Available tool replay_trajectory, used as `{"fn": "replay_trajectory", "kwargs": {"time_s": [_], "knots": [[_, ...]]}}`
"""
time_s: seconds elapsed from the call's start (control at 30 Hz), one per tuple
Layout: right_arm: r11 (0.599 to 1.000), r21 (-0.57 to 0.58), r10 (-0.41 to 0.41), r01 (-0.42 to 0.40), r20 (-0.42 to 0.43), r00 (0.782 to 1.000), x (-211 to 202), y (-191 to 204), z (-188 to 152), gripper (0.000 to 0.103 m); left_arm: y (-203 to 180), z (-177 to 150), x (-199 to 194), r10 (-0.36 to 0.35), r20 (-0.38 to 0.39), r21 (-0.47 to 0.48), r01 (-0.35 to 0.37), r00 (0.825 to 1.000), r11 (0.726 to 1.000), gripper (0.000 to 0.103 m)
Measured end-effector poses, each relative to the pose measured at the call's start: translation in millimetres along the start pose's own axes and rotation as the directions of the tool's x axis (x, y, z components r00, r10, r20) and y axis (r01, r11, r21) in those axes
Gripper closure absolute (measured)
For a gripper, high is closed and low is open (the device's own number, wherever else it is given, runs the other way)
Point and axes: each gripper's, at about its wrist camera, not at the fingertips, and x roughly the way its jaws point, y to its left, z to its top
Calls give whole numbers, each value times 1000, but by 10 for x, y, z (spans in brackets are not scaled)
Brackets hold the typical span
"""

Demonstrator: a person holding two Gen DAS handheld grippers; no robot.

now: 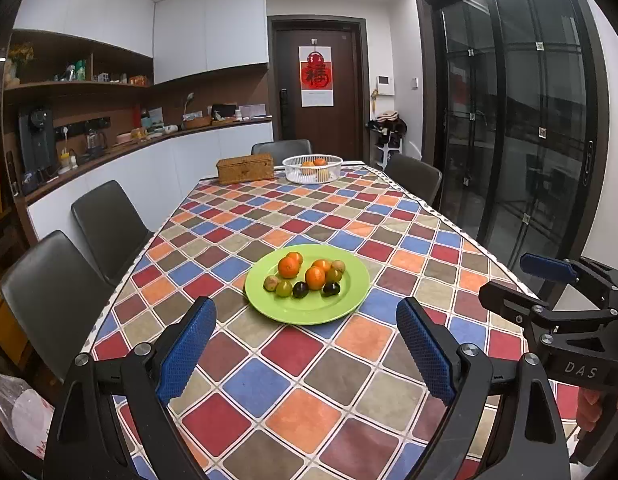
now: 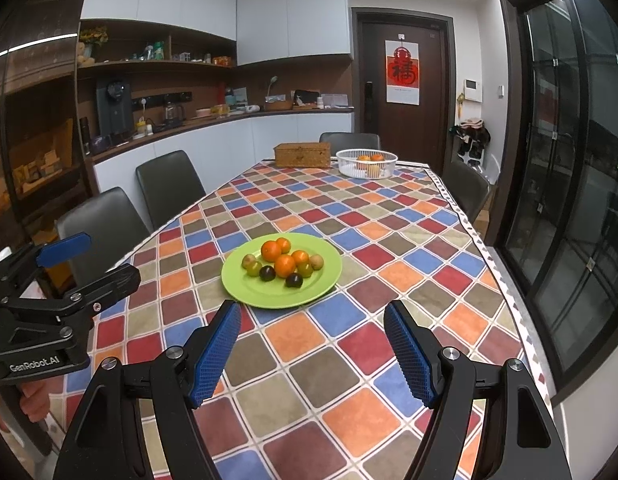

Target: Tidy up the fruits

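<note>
A green plate (image 1: 309, 312) sits mid-table with several oranges (image 1: 315, 277), green fruits (image 1: 284, 289) and two dark plums (image 1: 300, 290). It also shows in the right wrist view (image 2: 265, 294). My left gripper (image 1: 307, 316) is open and empty, held above the table just short of the plate. My right gripper (image 2: 312, 318) is open and empty, also just short of the plate. A white basket (image 1: 293, 172) at the far end holds some oranges; it also shows in the right wrist view (image 2: 349, 168).
A wicker box (image 1: 245, 168) stands left of the basket. Dark chairs (image 1: 105, 224) line the table's left side, others stand at the far end and right. The checked tablecloth (image 1: 301, 392) covers the table. Glass sliding doors (image 2: 569, 200) are on the right.
</note>
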Motion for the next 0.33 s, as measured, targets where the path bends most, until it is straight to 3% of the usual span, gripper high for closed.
{"fn": "replay_trajectory", "kwargs": {"time_s": [0.3,0.33], "knots": [[1000,1,2,-2,-2,1000,9,-3,-6,29,-35,-65,-8,20,-5,-10,-20,1000,1000,11],[1000,1,2,-2,-3,1000,28,6,-14,29,-31,-72,-7,22,-6,-12,-22,1000,1000,6]]}}
